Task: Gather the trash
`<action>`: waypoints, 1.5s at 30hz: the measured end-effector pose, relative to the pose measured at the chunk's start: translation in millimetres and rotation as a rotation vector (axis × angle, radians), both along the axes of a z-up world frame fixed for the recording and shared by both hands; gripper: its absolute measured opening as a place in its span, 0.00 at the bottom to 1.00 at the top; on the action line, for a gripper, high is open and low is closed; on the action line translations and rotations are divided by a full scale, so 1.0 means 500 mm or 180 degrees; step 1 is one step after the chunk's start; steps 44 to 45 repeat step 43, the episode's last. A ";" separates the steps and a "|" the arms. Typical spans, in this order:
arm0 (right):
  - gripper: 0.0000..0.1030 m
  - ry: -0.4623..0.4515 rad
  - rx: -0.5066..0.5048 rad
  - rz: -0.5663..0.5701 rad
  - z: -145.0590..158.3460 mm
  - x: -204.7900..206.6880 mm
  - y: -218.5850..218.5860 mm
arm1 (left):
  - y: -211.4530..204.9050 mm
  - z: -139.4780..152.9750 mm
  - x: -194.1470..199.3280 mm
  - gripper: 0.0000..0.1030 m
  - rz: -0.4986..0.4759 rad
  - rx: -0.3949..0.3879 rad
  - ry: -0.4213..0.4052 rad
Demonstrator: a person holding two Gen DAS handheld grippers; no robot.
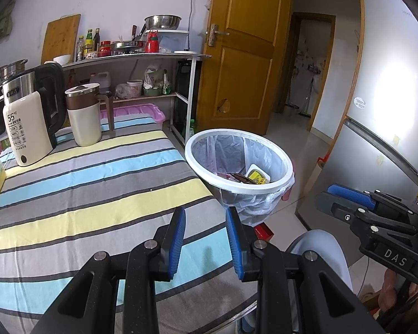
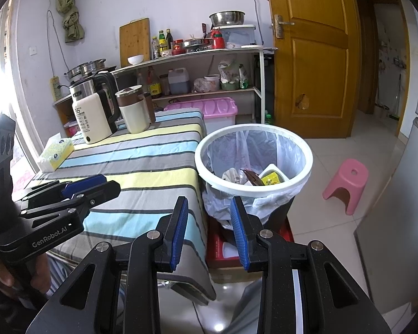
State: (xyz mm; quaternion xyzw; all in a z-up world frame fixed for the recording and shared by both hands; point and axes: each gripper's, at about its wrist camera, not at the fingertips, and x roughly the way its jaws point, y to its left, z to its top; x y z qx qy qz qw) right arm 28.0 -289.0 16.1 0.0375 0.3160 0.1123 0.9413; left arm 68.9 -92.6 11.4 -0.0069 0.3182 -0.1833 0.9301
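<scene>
Both blue-padded black claws, the left gripper (image 1: 205,224) and the right gripper (image 2: 209,213), are hanging released and empty; the white-rimmed, plastic-lined trash bin (image 2: 298,186), holding wrappers, is standing just beside the striped-cloth table's (image 1: 83,194) right edge.

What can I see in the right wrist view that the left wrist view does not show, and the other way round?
Only the right wrist view shows the pink stool on the floor and the power strip on the wall. Only the left wrist view shows the bright glare on the fridge door. Both show the striped table, kettle, tissue box and lined trash bin holding rubbish.
</scene>
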 end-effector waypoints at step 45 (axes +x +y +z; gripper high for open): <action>0.32 0.0016 -0.0003 0.0001 -0.004 0.006 0.005 | -0.002 -0.011 0.003 0.29 0.0039 0.0066 0.0039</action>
